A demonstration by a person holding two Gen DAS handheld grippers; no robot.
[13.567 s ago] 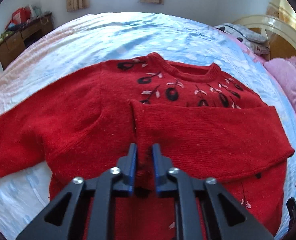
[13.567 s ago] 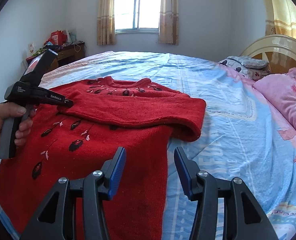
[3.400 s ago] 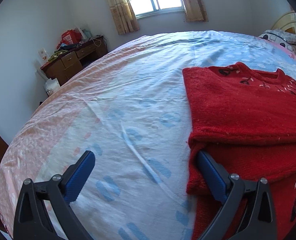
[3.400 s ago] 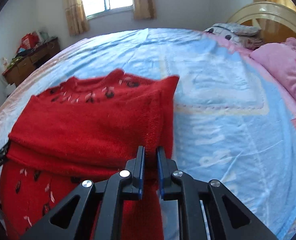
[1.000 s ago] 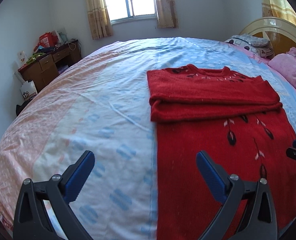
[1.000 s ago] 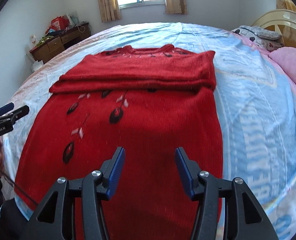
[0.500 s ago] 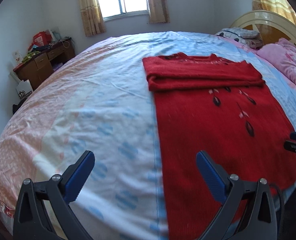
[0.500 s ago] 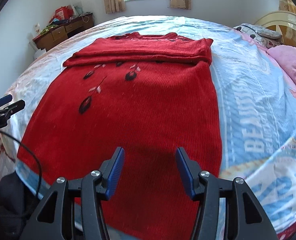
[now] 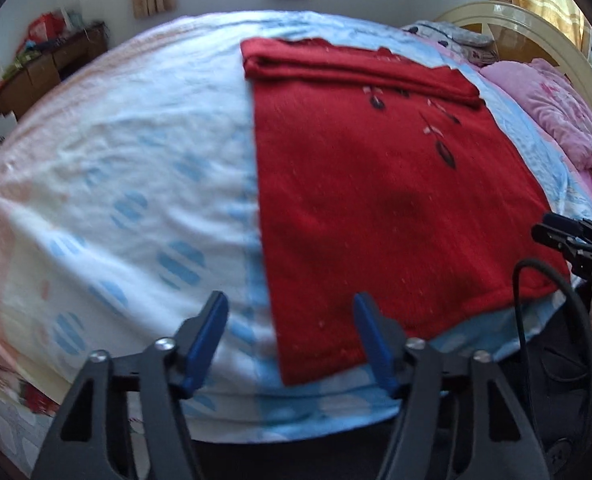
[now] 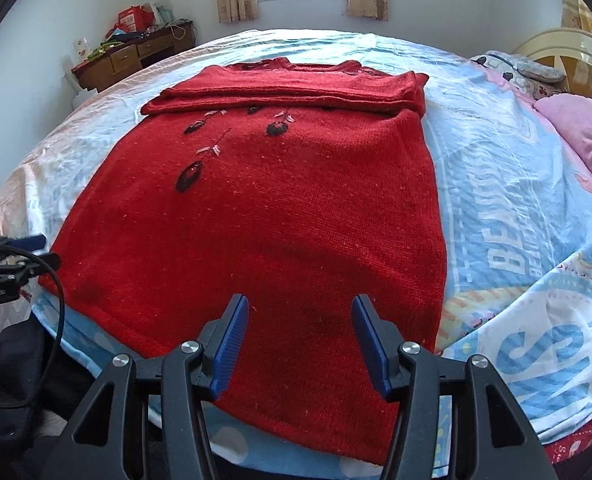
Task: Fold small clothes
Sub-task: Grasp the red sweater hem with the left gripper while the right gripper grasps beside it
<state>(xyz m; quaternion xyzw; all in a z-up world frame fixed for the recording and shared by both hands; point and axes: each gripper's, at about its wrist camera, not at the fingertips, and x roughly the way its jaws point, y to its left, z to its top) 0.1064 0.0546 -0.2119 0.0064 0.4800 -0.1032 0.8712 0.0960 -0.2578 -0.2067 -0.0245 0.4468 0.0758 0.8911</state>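
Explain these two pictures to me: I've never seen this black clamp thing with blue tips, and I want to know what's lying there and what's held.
There is no robot. A person holds a two-finger gripper in each hand, each with a camera looking along its fingers. One picture is from the left gripper, whose jaws are closing over the sweater's near left corner without pinching it yet. The other is from the right gripper, open above the hem. A red sweater lies flat on the bed, its sleeves folded across the chest. Nothing is held.
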